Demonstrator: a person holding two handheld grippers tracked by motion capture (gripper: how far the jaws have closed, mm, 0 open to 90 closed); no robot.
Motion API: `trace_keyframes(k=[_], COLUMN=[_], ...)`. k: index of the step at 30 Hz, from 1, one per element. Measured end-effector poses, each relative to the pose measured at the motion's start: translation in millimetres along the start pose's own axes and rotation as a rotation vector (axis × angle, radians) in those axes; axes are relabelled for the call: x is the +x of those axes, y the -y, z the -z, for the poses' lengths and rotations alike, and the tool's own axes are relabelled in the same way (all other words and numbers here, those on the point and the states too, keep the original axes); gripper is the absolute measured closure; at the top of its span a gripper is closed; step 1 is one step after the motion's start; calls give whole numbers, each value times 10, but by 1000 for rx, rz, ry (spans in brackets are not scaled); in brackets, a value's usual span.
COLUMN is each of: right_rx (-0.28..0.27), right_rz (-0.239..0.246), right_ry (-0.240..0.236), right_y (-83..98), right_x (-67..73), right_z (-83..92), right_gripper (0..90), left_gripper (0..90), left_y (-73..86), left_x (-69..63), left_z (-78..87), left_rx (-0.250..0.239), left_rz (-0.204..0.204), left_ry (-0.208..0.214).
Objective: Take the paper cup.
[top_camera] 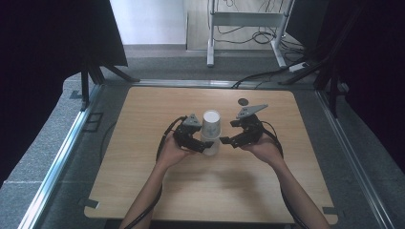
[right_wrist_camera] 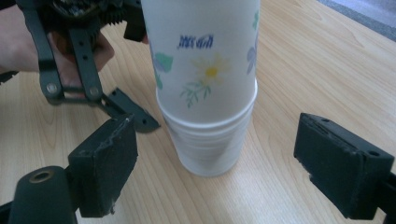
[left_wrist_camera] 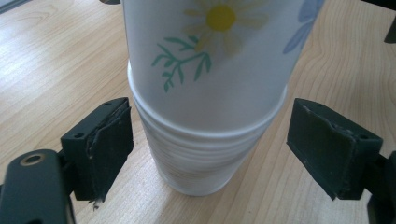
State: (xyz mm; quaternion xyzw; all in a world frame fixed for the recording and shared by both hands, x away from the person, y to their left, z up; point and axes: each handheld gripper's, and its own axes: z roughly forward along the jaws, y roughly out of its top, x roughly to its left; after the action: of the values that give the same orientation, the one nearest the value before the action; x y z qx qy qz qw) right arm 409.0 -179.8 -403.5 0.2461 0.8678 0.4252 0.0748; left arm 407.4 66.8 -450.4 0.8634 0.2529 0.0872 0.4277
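A stack of white paper cups (top_camera: 210, 131) stands upright at the middle of the wooden table (top_camera: 143, 119). Its top cup (left_wrist_camera: 210, 56) bears a daisy print and sits nested in the plain lower cups (left_wrist_camera: 201, 158). My left gripper (top_camera: 206, 145) (left_wrist_camera: 210, 149) is at the stack's left, with its pads (left_wrist_camera: 109, 149) on either side of the lower cups and a gap on both sides. My right gripper (top_camera: 227, 141) (right_wrist_camera: 215, 172) is at the stack's right, jaws wide apart, the cups (right_wrist_camera: 208, 88) a little ahead of its pads (right_wrist_camera: 341, 163). The left gripper (right_wrist_camera: 79, 56) also shows in the right gripper view, beyond the stack.
A small dark round mark (top_camera: 243, 101) lies on the table behind the right gripper. Metal rails (top_camera: 62, 157) border the table on both sides. Past the far edge stand a desk frame's legs (top_camera: 210, 43) and loose cables (top_camera: 267, 36) on the floor.
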Motion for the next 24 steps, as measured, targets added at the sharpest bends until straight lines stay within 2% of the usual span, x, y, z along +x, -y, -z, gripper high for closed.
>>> trace_keyframes(k=[14,24], right_rx=[4,-5], right_rz=[27,24], right_ry=[-13,-22], right_y=[-240,-380], right_x=[28,27], right_z=[-135,-222], right_gripper=[138,138], left_gripper=[161,202], left_y=[-13,-1], left_x=[18,29], left_z=[-71,-67], left_rx=[-8,-13], left_rz=[12,6], left_ry=[11,6])
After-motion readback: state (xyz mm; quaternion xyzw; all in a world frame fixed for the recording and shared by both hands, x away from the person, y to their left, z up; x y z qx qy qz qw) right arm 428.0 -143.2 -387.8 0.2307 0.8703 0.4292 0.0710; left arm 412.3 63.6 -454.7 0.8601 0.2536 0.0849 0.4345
